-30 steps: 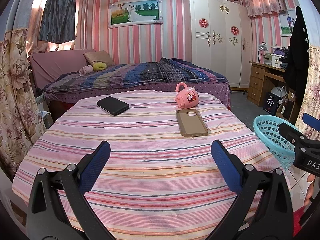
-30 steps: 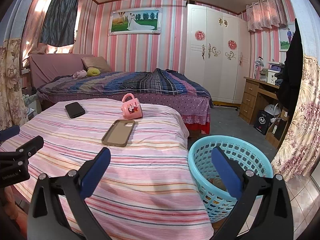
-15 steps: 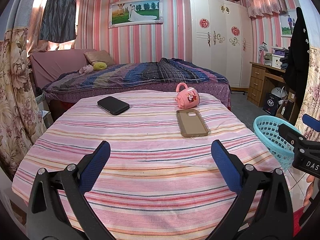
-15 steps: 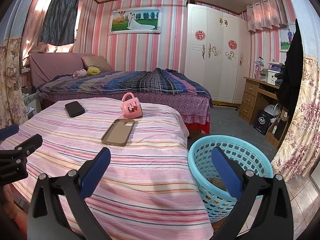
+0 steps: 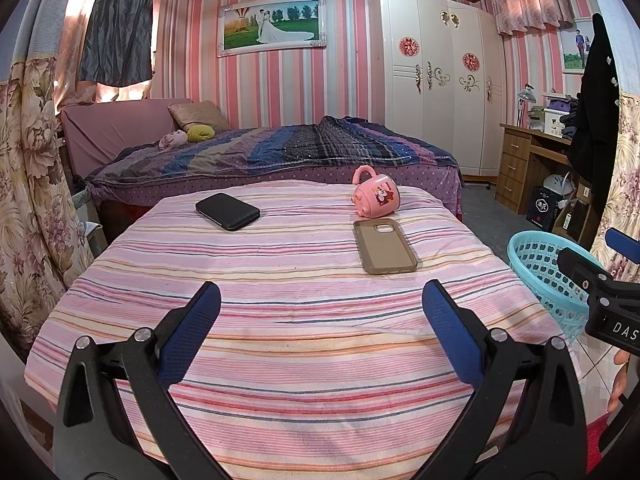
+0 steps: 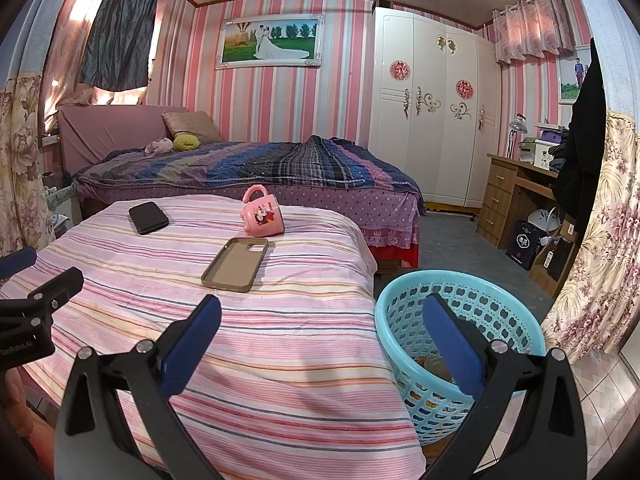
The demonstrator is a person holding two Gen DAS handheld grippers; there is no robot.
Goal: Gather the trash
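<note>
Tongs come nearest: the left gripper hangs with its jaws spread wide over the near edge of the striped bedcover, holding nothing; the right gripper is likewise spread wide and empty, 1 blue finger over the bedcover, the other over the blue basket. That basket stands on the floor just beside the bed's right side, with some brownish scraps lying in its bottom — what they are I cannot tell.

Farther out, the tan phone case lies flat, ahead and a little right of the left gripper, ahead and left of the right; its long axis runs roughly away from the tongs. Just beyond it a pink mug lies tipped on its side, and off to the left a black phone lies flat, long axis slanted. No obvious litter shows on the cover; if 1 of these 3 counts as trash, the case seems nearest, about equally placed for either hand, and the right hand is closer to the basket.
</note>
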